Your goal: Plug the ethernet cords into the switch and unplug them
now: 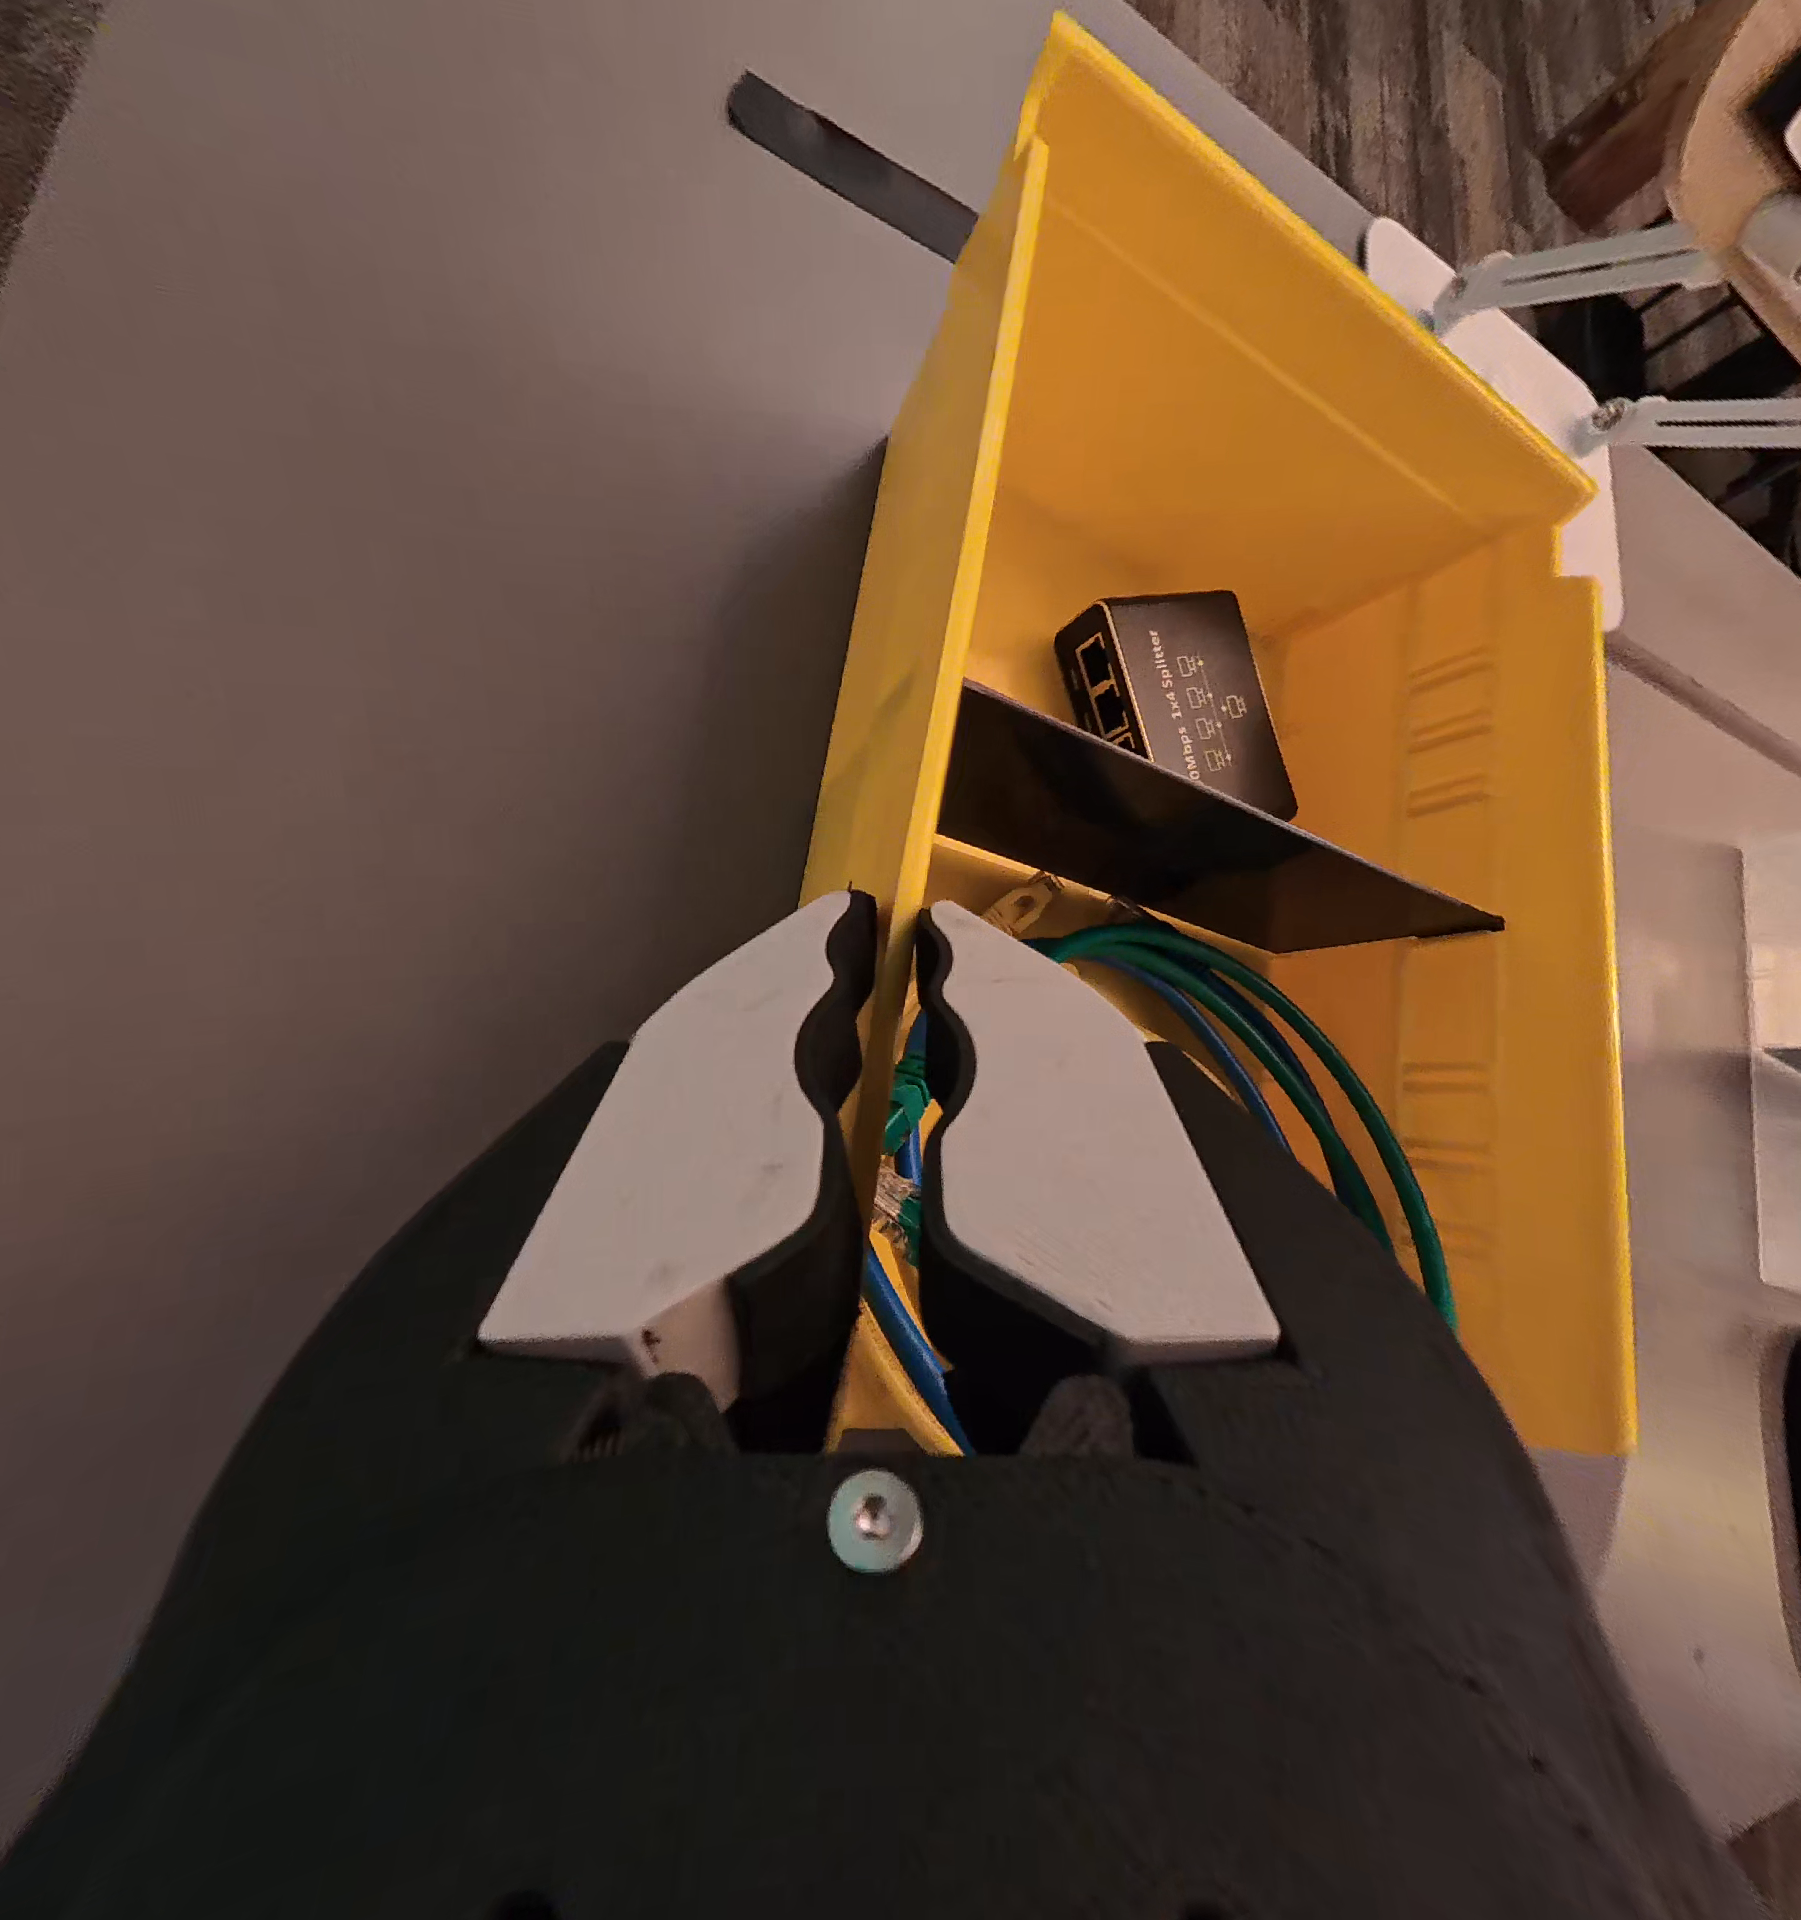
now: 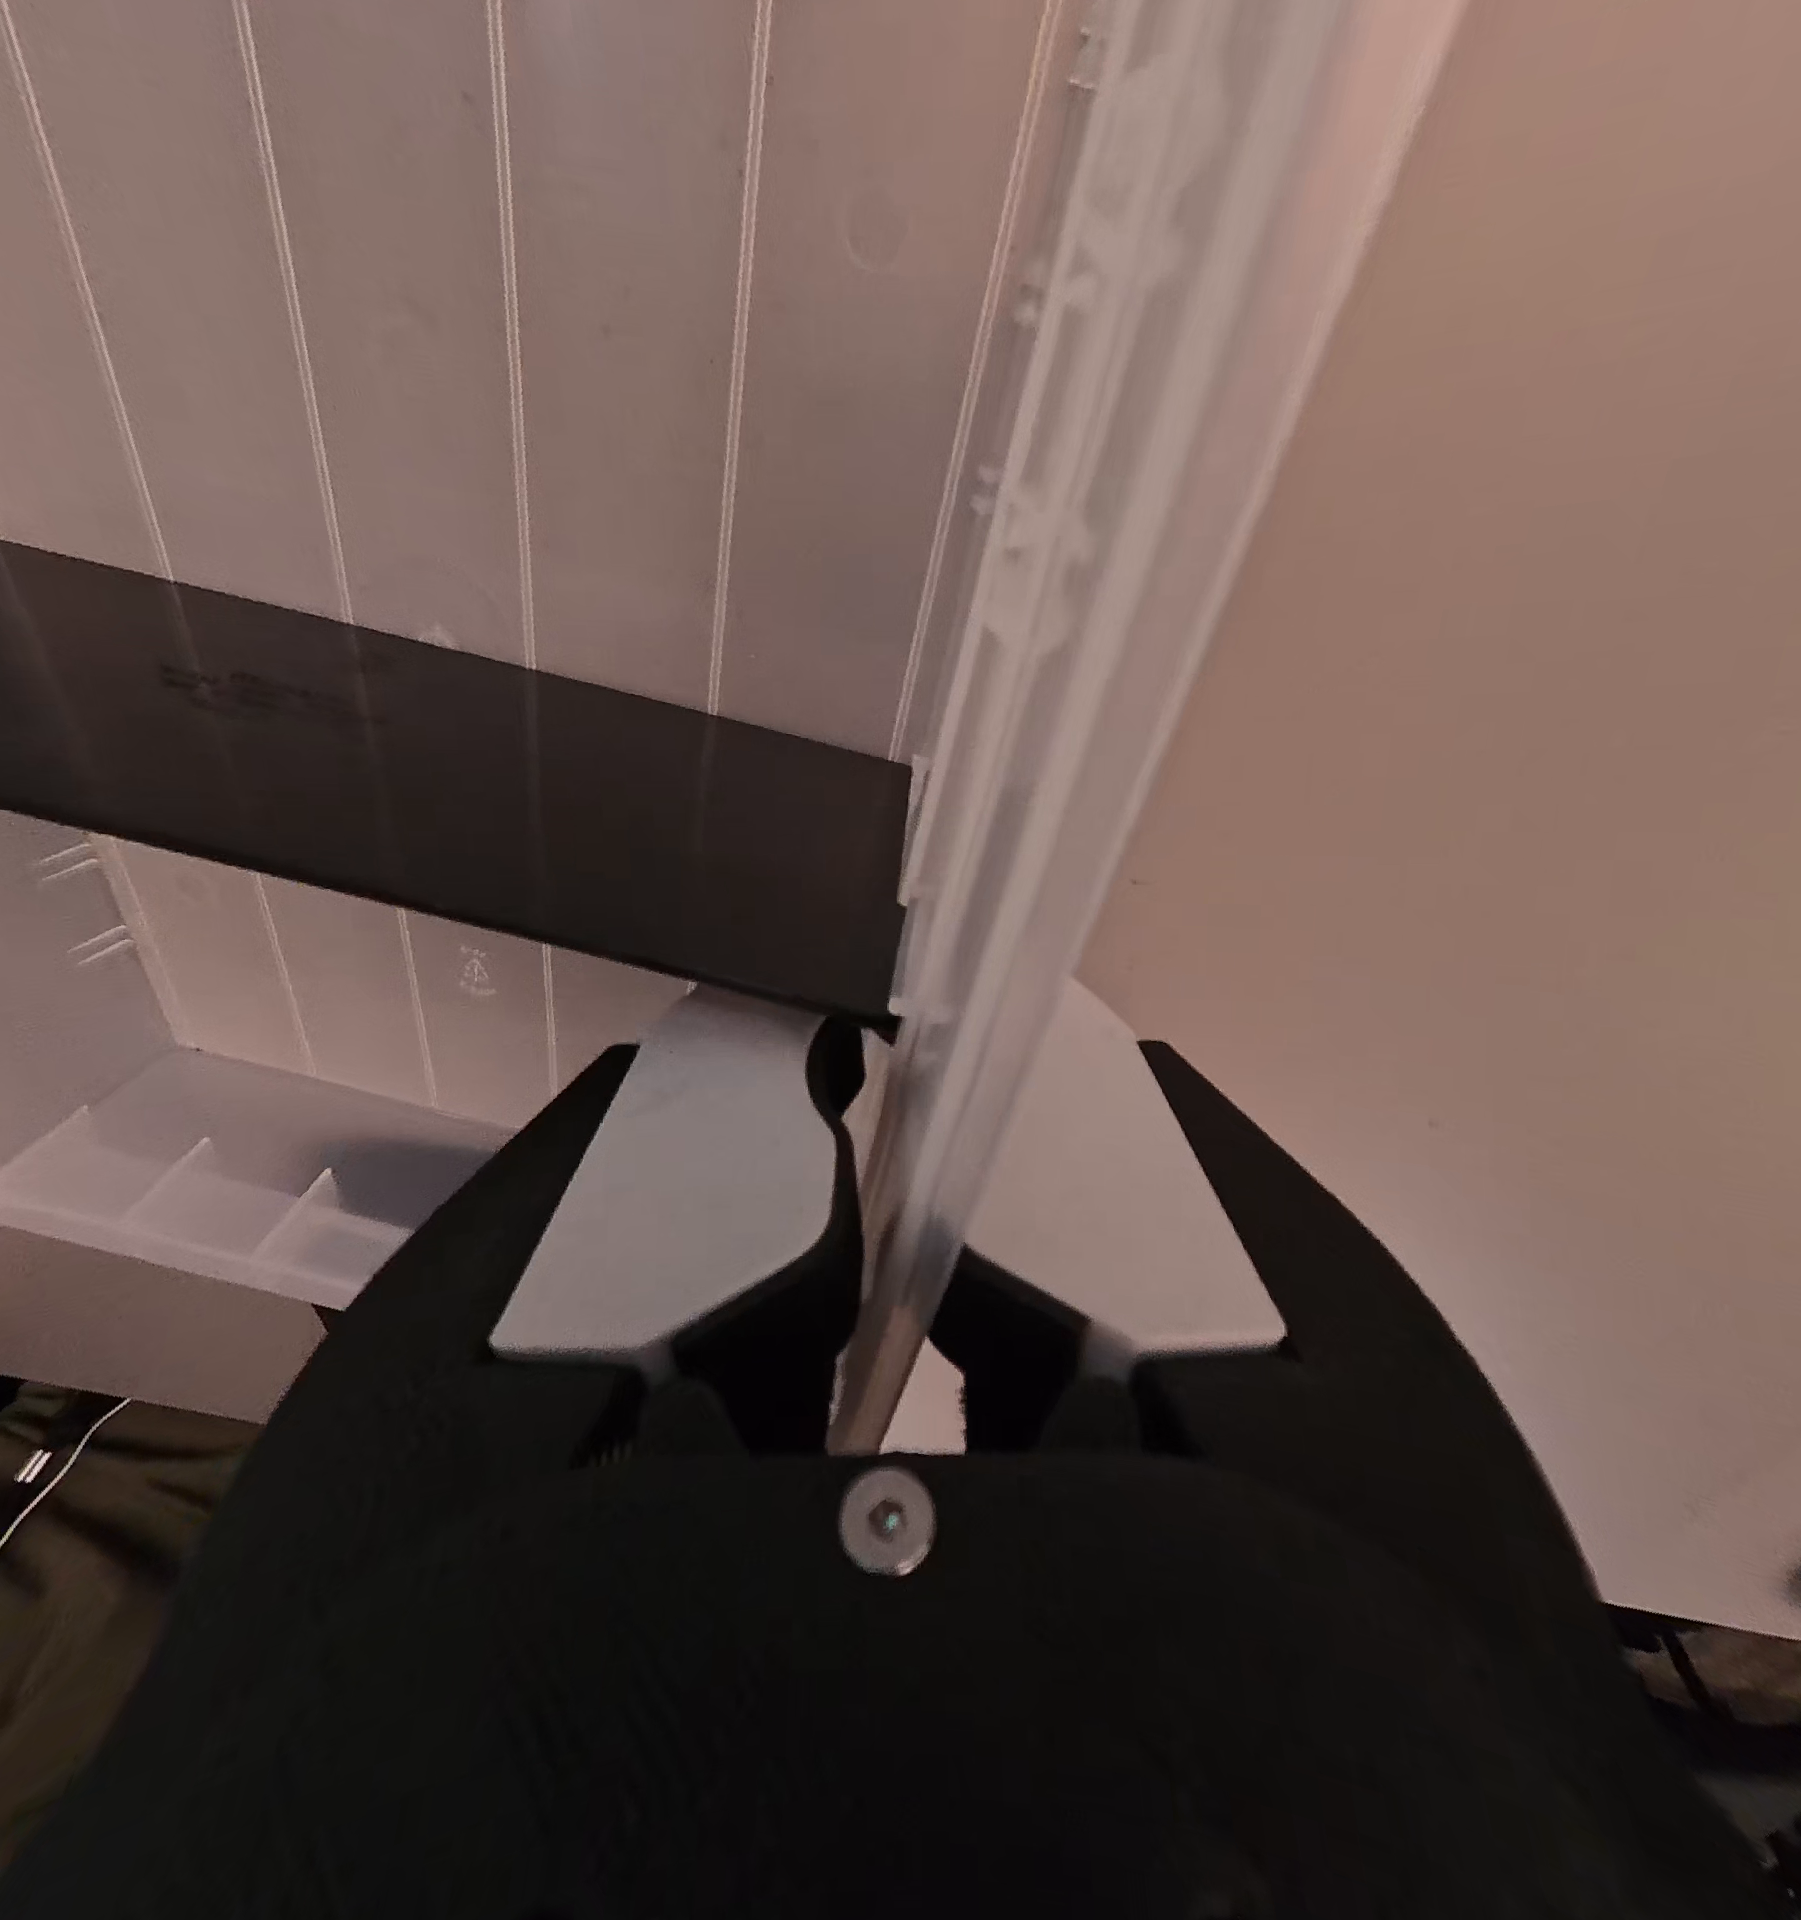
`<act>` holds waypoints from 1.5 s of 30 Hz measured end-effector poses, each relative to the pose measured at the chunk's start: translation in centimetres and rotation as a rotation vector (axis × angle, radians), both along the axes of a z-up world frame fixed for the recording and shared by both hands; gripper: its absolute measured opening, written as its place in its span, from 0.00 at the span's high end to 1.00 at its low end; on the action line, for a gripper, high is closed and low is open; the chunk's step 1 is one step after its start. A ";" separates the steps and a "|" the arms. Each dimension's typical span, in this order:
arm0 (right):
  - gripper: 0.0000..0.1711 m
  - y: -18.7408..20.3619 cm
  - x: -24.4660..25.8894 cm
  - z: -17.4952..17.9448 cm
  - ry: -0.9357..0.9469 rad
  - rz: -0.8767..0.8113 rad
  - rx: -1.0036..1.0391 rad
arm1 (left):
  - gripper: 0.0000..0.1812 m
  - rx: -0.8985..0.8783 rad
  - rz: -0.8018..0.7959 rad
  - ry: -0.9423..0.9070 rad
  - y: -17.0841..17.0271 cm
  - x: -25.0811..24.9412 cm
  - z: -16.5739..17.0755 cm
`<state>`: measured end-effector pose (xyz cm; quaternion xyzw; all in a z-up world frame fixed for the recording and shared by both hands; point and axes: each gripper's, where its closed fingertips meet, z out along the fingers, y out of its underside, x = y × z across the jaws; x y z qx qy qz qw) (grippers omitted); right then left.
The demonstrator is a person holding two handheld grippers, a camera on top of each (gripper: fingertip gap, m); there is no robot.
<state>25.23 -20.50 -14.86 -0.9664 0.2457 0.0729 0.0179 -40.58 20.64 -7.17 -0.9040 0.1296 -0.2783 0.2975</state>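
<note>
1. White table [image 1: 356,520] lies bare to your left; the yellow bin [image 1: 1239,416] sits at its edge.
2. Your left gripper [image 1: 896,925] pinches the bin's near wall.
3. The switch [image 1: 1176,701] lies beyond a black divider [image 1: 1187,842], the cords [image 1: 1322,1081] coiled nearer.
4. Your right gripper [image 2: 875,1049] clamps a clear bin [image 2: 1031,727] wall.

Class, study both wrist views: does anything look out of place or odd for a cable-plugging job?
Yes. Each hand-held gripper pinches a bin wall, not a cord: the left on the yellow bin, the right on a clear bin. The cords lie loose, divided from the switch.
</note>
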 end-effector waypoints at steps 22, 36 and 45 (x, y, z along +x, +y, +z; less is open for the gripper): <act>0.65 8.7 -2.1 21.1 -0.391 0.138 0.960 | 0.81 0.550 -0.576 -0.256 -9.5 7.1 14.4; 0.65 12.2 -20.3 32.9 -0.401 0.570 1.897 | 0.72 0.775 -0.824 0.330 -17.0 9.5 12.2; 0.69 13.2 -21.6 30.9 -0.080 0.624 1.861 | 0.73 0.580 -1.021 0.587 -14.3 9.5 3.7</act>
